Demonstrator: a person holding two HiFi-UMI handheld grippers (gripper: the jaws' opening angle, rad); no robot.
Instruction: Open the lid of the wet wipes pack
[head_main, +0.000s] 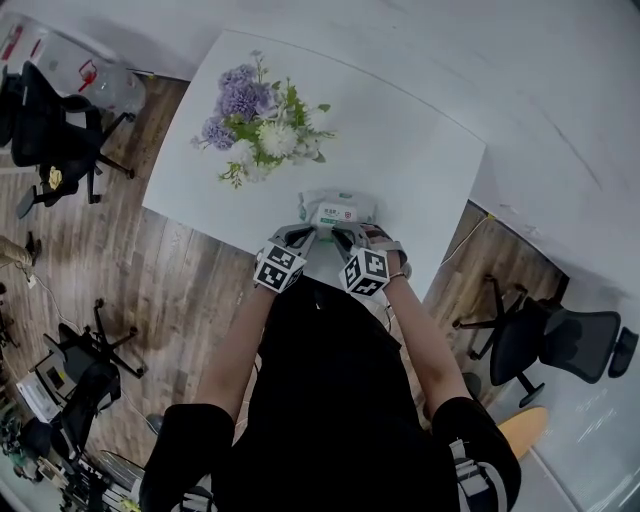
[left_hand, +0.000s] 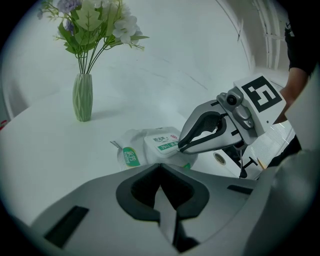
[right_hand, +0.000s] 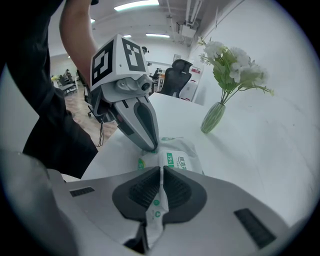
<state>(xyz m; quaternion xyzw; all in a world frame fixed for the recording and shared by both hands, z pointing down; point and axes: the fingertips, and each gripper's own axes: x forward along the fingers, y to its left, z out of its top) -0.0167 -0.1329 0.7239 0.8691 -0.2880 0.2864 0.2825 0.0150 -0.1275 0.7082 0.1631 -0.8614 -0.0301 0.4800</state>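
The wet wipes pack (head_main: 338, 209) lies near the front edge of the white table (head_main: 420, 160). Its white lid (left_hand: 162, 142) with a green label looks closed and flat. My left gripper (head_main: 303, 233) meets the pack's near left edge, shut, with a pale strip of wrapper between its jaws (left_hand: 160, 169). My right gripper (head_main: 343, 236) is shut on the wrapper's near right edge (right_hand: 161, 170). The right gripper view has the left gripper's tip (right_hand: 151, 146) down on the pack (right_hand: 175, 160) beside the lid. The left gripper view shows the right gripper's tip (left_hand: 181, 147) at the lid's edge.
A green vase (left_hand: 82, 97) of purple and white flowers (head_main: 258, 125) stands on the table behind the pack. Office chairs (head_main: 545, 340) stand on the wooden floor to the right, and others (head_main: 50, 130) to the left. The person stands at the table's front edge.
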